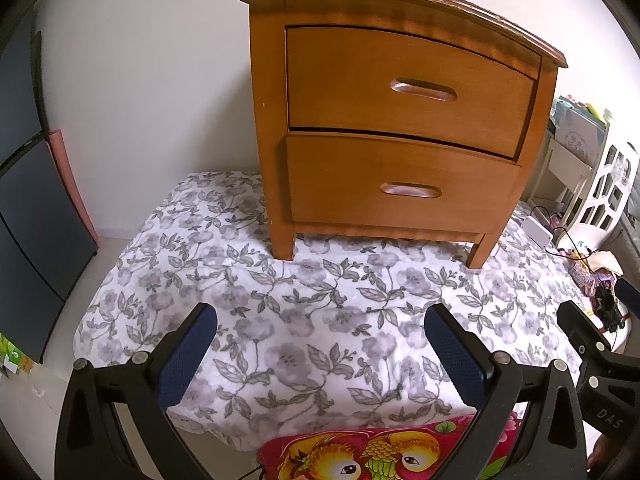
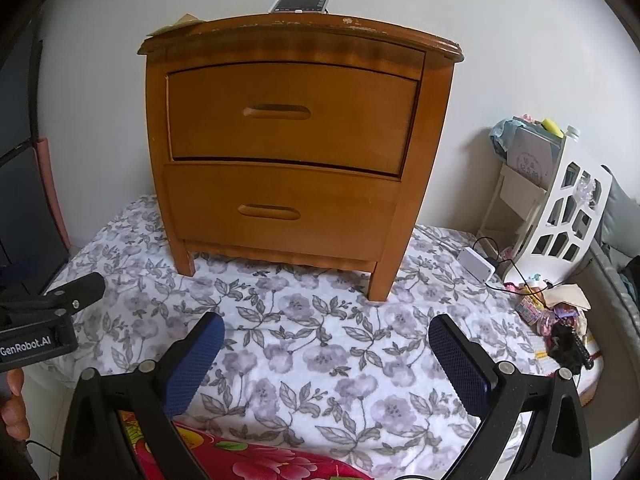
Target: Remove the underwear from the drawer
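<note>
Orange-brown wooden two-drawer nightstand (image 2: 296, 152) stands at far end of grey-floral white bedspread (image 2: 320, 344), facing both cameras.

Upper drawer (image 2: 292, 114) and lower drawer (image 2: 280, 208) both pushed in; underwear not visible, presumably inside one, cannot tell which.

Left gripper (image 1: 320, 344) spread wide, empty, hanging over near bedspread. Right gripper (image 2: 326, 352) likewise spread, empty, well short of nightstand.

Judgement: drawer front rigid, smooth; only hold is recessed oval slot (image 2: 277, 112), hook one finger in, pull straight. Underwear likely light, limp; pinch bunched fold.
</note>
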The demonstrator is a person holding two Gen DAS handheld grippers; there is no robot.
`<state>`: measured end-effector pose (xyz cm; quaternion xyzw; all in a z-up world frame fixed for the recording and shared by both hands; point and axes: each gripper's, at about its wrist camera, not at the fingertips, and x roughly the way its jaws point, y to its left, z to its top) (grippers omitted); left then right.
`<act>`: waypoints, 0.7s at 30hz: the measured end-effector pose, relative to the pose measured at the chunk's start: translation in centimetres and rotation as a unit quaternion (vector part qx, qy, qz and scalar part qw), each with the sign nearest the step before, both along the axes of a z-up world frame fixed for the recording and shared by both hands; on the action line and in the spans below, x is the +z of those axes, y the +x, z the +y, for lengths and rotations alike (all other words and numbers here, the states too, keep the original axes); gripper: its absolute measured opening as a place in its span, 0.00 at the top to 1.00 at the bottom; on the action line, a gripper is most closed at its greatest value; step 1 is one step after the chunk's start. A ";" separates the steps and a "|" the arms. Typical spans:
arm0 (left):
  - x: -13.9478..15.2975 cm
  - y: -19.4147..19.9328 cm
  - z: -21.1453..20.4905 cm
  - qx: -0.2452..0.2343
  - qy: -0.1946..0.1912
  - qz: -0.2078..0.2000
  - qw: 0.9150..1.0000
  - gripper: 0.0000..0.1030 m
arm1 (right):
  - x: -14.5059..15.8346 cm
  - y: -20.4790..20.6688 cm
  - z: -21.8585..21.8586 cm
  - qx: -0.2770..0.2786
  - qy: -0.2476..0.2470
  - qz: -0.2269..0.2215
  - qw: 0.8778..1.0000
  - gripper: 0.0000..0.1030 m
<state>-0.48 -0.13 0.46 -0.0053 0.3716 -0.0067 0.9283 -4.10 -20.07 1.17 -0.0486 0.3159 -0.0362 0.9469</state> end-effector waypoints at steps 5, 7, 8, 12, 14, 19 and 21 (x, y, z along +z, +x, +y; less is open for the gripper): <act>-0.1 0.1 0.3 -0.002 -0.015 0.002 1.000 0.00 | -0.2 0.0 0.1 0.001 0.000 -0.001 1.000 0.00; -0.1 0.1 0.4 -0.001 -0.021 0.000 1.000 0.00 | -0.2 0.0 0.1 0.001 0.000 0.000 1.000 0.00; -0.1 0.1 0.4 -0.002 -0.021 -0.001 1.000 0.00 | -0.2 0.0 0.1 0.001 0.000 0.000 1.000 0.00; 0.0 -0.1 0.3 0.003 -0.018 -0.015 1.000 0.00 | -0.2 0.0 0.1 0.002 0.001 0.000 1.000 0.00; 0.2 -0.1 0.4 0.006 -0.015 -0.023 1.000 0.00 | -0.2 -0.1 0.1 0.003 0.001 0.000 1.000 0.00; 0.4 -0.1 0.5 0.006 -0.011 -0.031 0.999 0.00 | -0.4 -0.1 0.3 0.003 0.001 0.001 1.000 0.00; 0.4 -0.1 0.5 0.007 -0.014 -0.031 0.999 0.00 | -0.4 -0.2 0.4 0.003 0.001 0.001 1.000 0.00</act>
